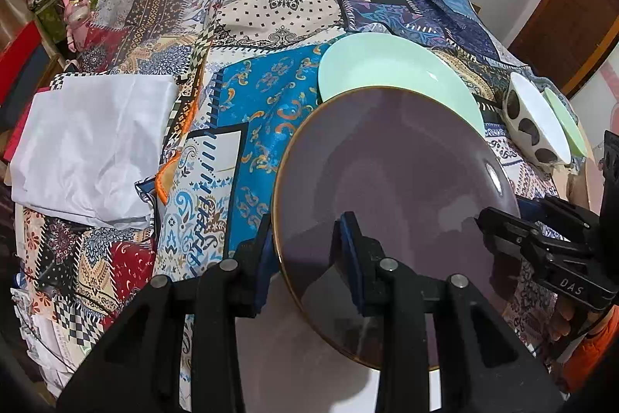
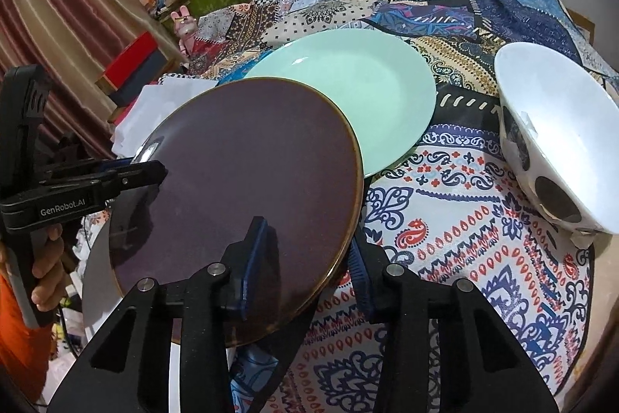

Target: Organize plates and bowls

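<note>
Judging by its glossy face and thin gilt rim, the dark purple plate point(image 1: 390, 180) is stiff, fairly heavy, slick and breakable, so it is best taken at the rim with one pad above and one below. It hangs tilted over the near part of the patchwork tablecloth point(image 1: 255, 95), its far edge overlapping the mint green plate point(image 1: 387, 64) lying beyond it; whether the two touch I cannot tell. The left gripper point(image 1: 309, 258) straddles the plate's near-left rim, jaws only partly closed, blue pads point(image 1: 354, 250) either side of the edge. The right gripper point(image 2: 305, 266) likewise spans the near-right rim, one pad over the face, the other outside the edge. A firm pinch cannot be confirmed for either. The white spotted bowl point(image 2: 557, 142) sits to the right.
</note>
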The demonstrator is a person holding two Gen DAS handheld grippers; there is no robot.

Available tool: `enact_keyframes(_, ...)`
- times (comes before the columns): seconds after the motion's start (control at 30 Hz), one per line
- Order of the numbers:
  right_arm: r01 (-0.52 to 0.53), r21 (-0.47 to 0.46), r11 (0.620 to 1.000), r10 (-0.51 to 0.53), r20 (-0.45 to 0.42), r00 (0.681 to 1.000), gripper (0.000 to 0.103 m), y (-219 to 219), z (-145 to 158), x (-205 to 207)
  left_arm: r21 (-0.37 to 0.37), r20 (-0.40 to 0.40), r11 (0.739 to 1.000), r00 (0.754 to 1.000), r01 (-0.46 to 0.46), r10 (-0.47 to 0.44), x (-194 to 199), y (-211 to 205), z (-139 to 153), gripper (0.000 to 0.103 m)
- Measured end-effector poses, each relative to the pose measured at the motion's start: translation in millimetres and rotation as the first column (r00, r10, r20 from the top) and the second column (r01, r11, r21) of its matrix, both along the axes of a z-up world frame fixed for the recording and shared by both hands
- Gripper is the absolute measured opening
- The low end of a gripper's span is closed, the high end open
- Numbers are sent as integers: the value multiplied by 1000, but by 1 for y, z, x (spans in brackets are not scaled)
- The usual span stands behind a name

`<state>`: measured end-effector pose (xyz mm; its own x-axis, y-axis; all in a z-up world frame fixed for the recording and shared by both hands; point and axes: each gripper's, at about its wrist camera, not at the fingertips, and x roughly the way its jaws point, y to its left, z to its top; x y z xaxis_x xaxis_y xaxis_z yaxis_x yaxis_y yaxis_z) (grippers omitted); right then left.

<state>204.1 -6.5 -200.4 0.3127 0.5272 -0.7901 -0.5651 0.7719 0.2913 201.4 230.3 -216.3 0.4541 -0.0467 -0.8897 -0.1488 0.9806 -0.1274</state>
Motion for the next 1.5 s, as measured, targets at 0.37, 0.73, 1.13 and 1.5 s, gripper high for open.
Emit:
enact_keyframes(0.37, 6, 10, 1000, -6, 41, 999, 35, -16, 12, -13, -1, 24, 1000, 1000, 9, -9, -19, -18, 14, 33)
enact_keyframes(0.73, 51, 30, 998, -53, 81, 995, 35, -49, 35, -31, 6, 65, 999, 997, 51, -51, -44, -57, 43, 33)
enact_keyframes(1.13, 109, 45, 993, -114, 129, 985, 35, -96, 57, -60, 13, 98, 996, 991, 92, -93, -73, -108, 66, 33)
enact_keyframes(1.5, 174, 51, 984, -179, 130, 975, 35, -135, 55, -77, -6, 64, 990, 989, 138, -137, -84, -154, 57, 33)
